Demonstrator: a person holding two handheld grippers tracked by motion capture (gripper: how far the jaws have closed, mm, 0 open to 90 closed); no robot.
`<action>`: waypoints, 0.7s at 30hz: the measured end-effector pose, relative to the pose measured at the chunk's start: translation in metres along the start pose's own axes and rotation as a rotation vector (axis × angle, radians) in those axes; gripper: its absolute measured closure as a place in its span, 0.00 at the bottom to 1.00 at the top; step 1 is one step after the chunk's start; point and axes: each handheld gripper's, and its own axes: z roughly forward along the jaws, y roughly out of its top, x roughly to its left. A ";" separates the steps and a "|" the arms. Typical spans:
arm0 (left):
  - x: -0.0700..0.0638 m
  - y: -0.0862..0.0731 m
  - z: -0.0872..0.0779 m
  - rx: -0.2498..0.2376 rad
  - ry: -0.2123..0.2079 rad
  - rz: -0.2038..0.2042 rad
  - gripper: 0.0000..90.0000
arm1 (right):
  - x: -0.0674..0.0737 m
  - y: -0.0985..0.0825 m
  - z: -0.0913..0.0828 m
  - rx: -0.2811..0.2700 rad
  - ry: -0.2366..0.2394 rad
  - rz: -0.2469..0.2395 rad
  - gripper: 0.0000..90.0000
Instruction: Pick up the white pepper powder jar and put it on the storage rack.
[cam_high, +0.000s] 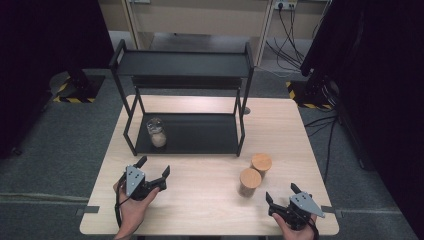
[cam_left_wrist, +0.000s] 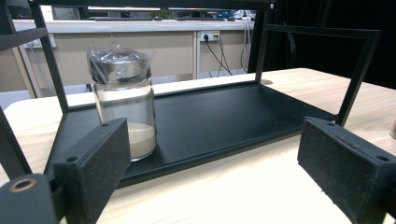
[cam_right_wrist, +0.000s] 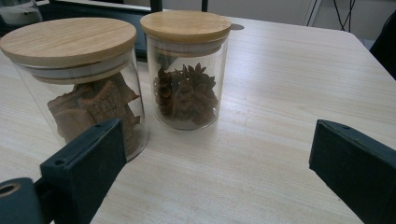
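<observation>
With the right gripper (cam_high: 283, 195) fingers held apart, the nearer jar (cam_right_wrist: 79, 79) at eleven o'clock is best approached squarely — grasped low on the glass, under the wooden lid.

black metal rack (cam_high: 200, 132) at 12 o'clock; clear jar (cam_high: 157, 132) on it, off-white powder inside. pale wood-grain table (cam_high: 210, 195). two clear jars (cam_right_wrist: 187, 70), light wooden lids, brown contents, at 3 o'clock. black jaws, grey top plates.
</observation>
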 end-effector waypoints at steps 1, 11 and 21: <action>0.000 0.000 -0.001 0.001 0.000 0.000 0.10 | 0.000 0.000 0.000 0.000 0.000 0.000 0.05; 0.001 -0.007 -0.008 0.014 -0.007 -0.004 0.10 | 0.000 0.000 0.000 0.000 -0.001 0.000 0.05; 0.004 -0.011 -0.015 0.017 0.002 -0.005 0.10 | 0.000 0.000 0.000 0.002 -0.002 -0.002 0.05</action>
